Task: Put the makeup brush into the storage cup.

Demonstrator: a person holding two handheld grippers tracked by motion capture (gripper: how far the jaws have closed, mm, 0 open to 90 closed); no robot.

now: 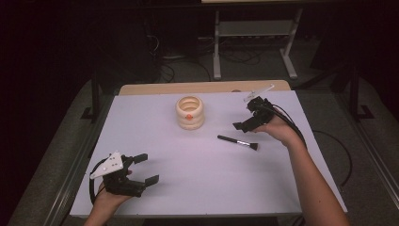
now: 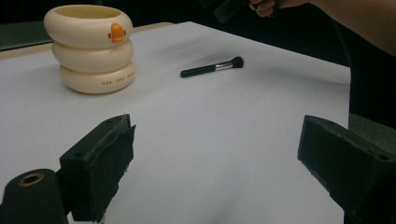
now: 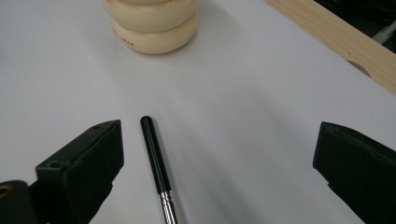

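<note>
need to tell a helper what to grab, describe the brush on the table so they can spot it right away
On the white table, look right of the cream ringed holder, just in front of the right tool. There the makeup brush lies flat: a thin black handle, a silver collar and dark bristles. It is the only slim, dark thing lying there; the holder is fat, pale and upright.

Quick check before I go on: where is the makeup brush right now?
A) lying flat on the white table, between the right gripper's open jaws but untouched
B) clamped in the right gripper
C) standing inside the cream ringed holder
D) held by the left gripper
A: the makeup brush lies flat on the white table, with the right gripper open around its handle and neither jaw touching it.
</note>
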